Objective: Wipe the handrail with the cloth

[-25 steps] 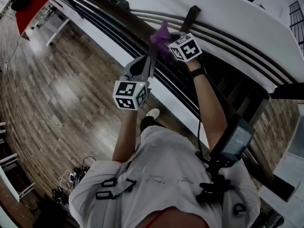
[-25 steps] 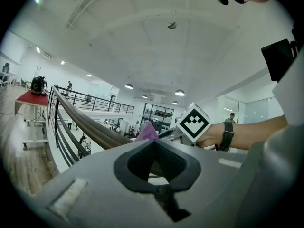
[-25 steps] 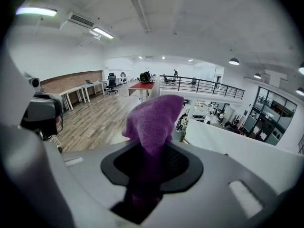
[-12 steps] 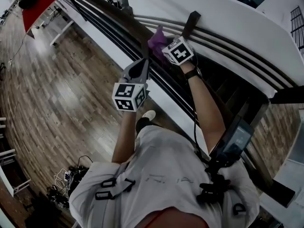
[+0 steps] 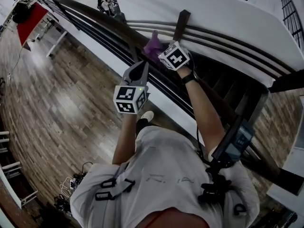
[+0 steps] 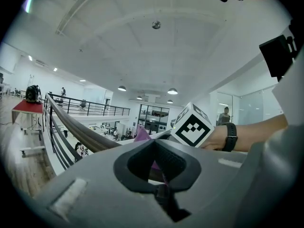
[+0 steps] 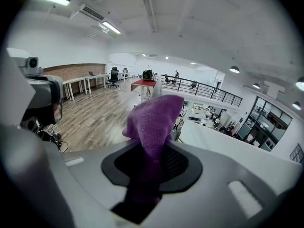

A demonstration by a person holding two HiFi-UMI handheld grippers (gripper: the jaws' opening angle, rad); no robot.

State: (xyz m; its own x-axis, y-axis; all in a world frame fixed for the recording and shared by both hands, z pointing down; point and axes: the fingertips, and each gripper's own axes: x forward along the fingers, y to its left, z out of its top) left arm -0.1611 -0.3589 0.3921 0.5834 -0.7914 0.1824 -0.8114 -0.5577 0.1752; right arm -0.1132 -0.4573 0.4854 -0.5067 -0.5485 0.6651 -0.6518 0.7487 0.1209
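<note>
A dark wooden handrail [image 5: 95,17] runs from the upper left down to the lower right in the head view. A purple cloth [image 5: 153,46] lies against the rail's top, and my right gripper [image 5: 160,52] is shut on it. In the right gripper view the cloth [image 7: 154,120] stands up bunched out of the shut jaws of the right gripper [image 7: 149,163]. My left gripper [image 5: 144,64] hangs just below and left of the cloth, beside the rail, jaws shut with nothing in them. The left gripper view shows the left gripper [image 6: 156,163], the handrail [image 6: 76,127] and a corner of the cloth [image 6: 141,135].
Thin dark bars [image 5: 109,37] run under the rail, and a brown post [image 5: 180,23] crosses it just beyond the cloth. A curved white wall [image 5: 213,13] lies past the rail. Wooden floor [image 5: 57,89] spreads to the left, with a red table [image 5: 31,13] far off.
My right gripper has slid the cloth up and to the left along the rail. The left gripper has stayed almost where it was.
</note>
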